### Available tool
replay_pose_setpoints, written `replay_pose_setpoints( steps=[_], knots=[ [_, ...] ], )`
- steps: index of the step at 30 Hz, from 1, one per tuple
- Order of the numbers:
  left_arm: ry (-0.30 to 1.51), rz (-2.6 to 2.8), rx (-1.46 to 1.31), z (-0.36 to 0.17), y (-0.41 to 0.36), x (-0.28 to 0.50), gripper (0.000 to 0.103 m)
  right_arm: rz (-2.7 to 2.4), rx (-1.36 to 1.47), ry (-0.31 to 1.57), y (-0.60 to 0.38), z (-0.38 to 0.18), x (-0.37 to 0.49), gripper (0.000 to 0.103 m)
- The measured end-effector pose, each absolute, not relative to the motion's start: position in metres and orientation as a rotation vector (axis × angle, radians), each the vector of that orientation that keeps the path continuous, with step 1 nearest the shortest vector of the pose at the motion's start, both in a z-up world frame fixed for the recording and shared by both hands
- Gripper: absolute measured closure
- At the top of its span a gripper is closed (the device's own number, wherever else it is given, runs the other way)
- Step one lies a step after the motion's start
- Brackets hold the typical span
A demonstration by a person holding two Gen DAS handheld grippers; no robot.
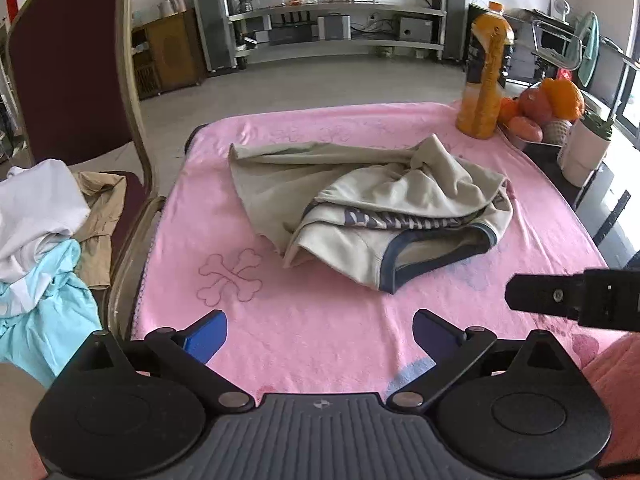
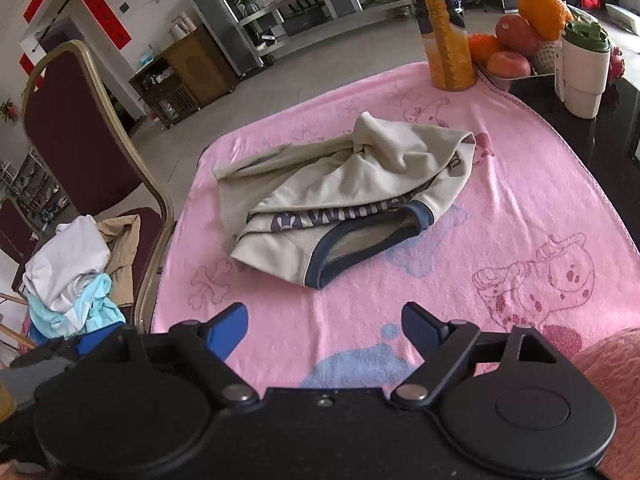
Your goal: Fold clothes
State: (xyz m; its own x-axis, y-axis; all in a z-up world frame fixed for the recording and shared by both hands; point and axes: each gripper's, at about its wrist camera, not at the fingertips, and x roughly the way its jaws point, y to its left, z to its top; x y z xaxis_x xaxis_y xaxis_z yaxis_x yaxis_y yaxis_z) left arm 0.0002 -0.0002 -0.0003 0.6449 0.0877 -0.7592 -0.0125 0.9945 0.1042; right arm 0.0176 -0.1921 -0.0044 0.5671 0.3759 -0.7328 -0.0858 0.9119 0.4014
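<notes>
Both grippers, left (image 1: 320,330) | right (image 2: 325,322) | jaws wide, empty | shirt (image 1: 372,204) crumpled

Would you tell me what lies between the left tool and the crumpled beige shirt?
Only bare pink towel: the left tool is open, short of the beige shirt, as the left wrist view shows.

Partly hidden "Winner" on shirt (image 2: 340,200)
</notes>
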Motion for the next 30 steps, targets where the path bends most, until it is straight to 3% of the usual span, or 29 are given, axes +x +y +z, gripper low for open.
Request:
replay_pose_setpoints(
  steps=[24, 30],
  knots=[
    [0.904, 0.048, 0.029, -0.0092, -0.0001, 0.002, 0.003, 0.264, 0.322, 0.952, -0.1929, -0.0088, 0.0185, 0.016],
    [0.904, 0.05, 0.03, -0.0096, -0.0006, 0.0015, 0.003, 0.269, 0.321, 0.951, -0.1956, -0.0074, 0.0198, 0.012]
  ],
)
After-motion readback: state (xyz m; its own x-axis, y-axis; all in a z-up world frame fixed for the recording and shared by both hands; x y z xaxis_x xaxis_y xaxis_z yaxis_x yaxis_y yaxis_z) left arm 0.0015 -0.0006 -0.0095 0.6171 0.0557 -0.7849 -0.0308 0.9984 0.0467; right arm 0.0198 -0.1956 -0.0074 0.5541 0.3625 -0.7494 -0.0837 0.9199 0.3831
